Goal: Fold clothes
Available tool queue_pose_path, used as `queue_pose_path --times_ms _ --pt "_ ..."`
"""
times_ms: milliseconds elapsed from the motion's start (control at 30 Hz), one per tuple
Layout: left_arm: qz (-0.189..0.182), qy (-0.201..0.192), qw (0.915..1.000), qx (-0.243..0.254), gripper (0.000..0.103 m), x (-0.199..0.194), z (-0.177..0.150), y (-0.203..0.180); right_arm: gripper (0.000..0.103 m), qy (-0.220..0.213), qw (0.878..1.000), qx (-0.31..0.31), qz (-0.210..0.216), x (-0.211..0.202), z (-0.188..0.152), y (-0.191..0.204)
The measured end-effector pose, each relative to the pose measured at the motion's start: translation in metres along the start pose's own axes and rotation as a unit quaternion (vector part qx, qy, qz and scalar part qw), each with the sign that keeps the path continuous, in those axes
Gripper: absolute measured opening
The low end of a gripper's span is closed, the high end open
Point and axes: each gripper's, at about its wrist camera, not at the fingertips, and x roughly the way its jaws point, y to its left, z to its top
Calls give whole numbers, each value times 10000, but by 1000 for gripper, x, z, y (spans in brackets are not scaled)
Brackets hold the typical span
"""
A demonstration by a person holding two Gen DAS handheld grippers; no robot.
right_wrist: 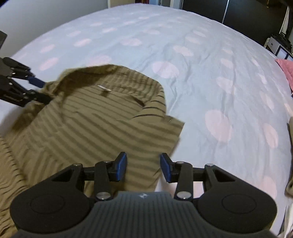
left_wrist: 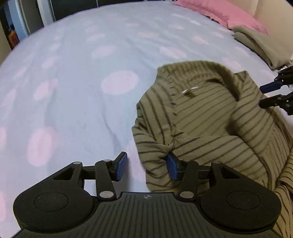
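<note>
An olive shirt with dark stripes (left_wrist: 210, 119) lies crumpled on the bed, collar and white label facing up. My left gripper (left_wrist: 146, 167) is open at the shirt's left edge. Its right pad (left_wrist: 172, 168) sits against a bunched fold, and its left pad (left_wrist: 121, 166) is over bare sheet. In the right wrist view the same shirt (right_wrist: 82, 128) spreads to the left. My right gripper (right_wrist: 143, 167) hangs open above the shirt's right edge, with striped cloth showing beneath the gap. Each gripper also shows in the other's view, the right gripper (left_wrist: 271, 95) and the left gripper (right_wrist: 36, 89), both at the collar end.
The bed has a pale blue sheet with pink dots (left_wrist: 73, 73), wide and bare beyond the shirt. A pink pillow (left_wrist: 219, 12) and a folded grey-green cloth (left_wrist: 260, 45) lie at the far right. Dark doors stand behind the bed, and a shelf (right_wrist: 278, 47) stands beside it.
</note>
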Motion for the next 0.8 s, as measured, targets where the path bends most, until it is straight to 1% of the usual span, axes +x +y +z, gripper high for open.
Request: queue_pose_path --times_ms 67,133,167,233,300,367,400,467,500,533,567,667,767,800 --pt "-68 -66 10000 -19 51 4 2 5 44 107 9999 40 -118 15 4 -6" --pt "-72 -188 9996 -208 51 3 6 14 46 126 9995 242 -158 24 5 -19" --pt "50 -248 9991 -348 51 4 8 19 47 115 9991 370 -154 27 6 -25" --pt "385 -362 9964 -656 33 6 12 31 47 43 9975 687 -144 28 11 -36" --pt "541 -392 9936 -909 33 8 14 42 47 -68 9959 869 -261 27 15 -44" --pt "334 -464 9924 -1085 33 5 16 48 46 -250 9928 1141 -258 23 20 -53" --pt "249 -523 9927 -1060 33 0 18 48 46 -343 9909 1282 -228 20 23 -58" --pt "94 -645 9933 -958 36 -9 22 46 46 -544 9857 1598 12 11 27 -66" --pt "-51 -662 9932 -952 45 -11 24 45 46 -640 9829 1721 128 7 29 -70" --pt "-224 -660 9929 -963 52 -13 26 44 47 -705 9822 1728 207 5 31 -70" --pt "-365 -625 9930 -938 52 -12 28 41 47 -706 9826 1702 215 5 32 -69" --pt "-362 -425 9953 -787 52 -4 28 35 47 -565 9841 1669 242 15 31 -65" --pt "-304 -147 9973 -659 46 11 25 26 44 -353 9841 1710 324 30 26 -60" --pt "-293 -60 9975 -636 40 16 24 24 41 -304 9844 1702 339 34 25 -58"
